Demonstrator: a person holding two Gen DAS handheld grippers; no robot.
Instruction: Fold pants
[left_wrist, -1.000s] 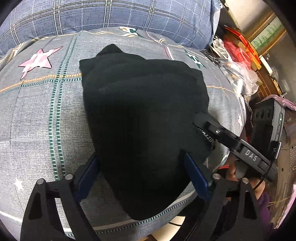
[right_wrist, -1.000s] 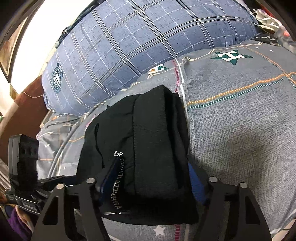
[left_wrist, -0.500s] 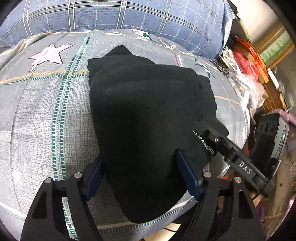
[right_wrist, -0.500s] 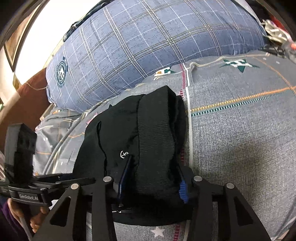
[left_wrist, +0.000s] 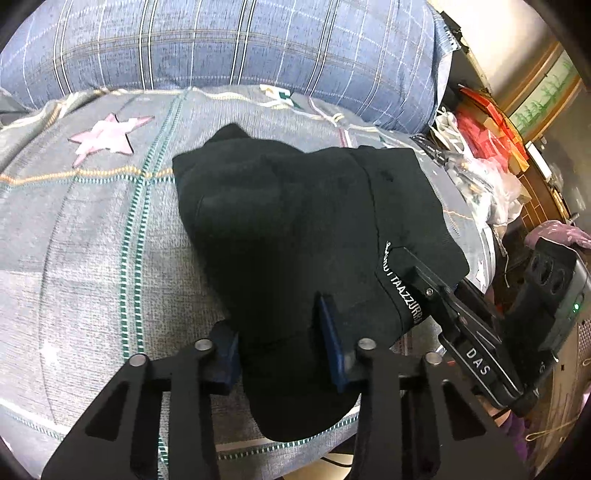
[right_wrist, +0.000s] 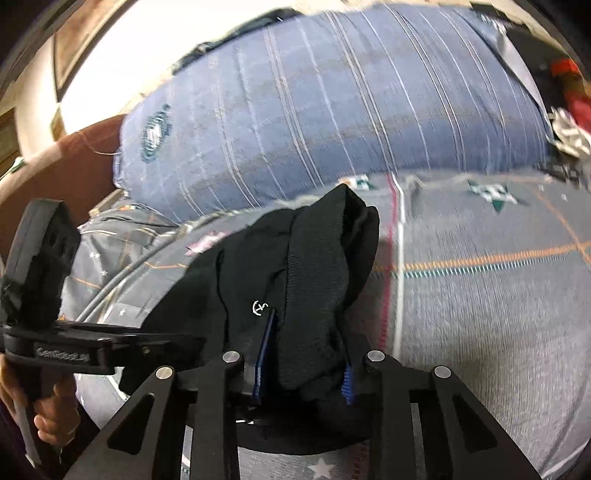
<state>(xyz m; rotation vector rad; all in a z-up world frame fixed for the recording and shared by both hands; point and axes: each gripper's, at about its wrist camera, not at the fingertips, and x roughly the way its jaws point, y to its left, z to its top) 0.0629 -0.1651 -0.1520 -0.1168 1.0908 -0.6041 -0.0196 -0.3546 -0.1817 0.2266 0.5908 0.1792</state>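
The black pants (left_wrist: 295, 229) lie folded into a thick bundle on the grey patterned bedspread (left_wrist: 92, 240). My left gripper (left_wrist: 280, 343) is shut on the near edge of the bundle, blue pads pressed into the cloth. My right gripper (right_wrist: 306, 365) is shut on the waistband end of the pants (right_wrist: 295, 280), next to a small white anchor logo. The right gripper also shows in the left wrist view (left_wrist: 436, 291) at the bundle's right corner, over white lettering. The left gripper shows at the left of the right wrist view (right_wrist: 110, 343).
A large blue plaid pillow (left_wrist: 240, 48) lies behind the bundle, also in the right wrist view (right_wrist: 332, 122). Plastic bags and red boxes (left_wrist: 480, 147) clutter the right side past the bed edge. A brown headboard (right_wrist: 62, 162) stands at far left.
Both grippers' jaws have narrowed onto the near edge of the folded pants. The bundle has shifted slightly, and the white lettering on the waistband now shows.
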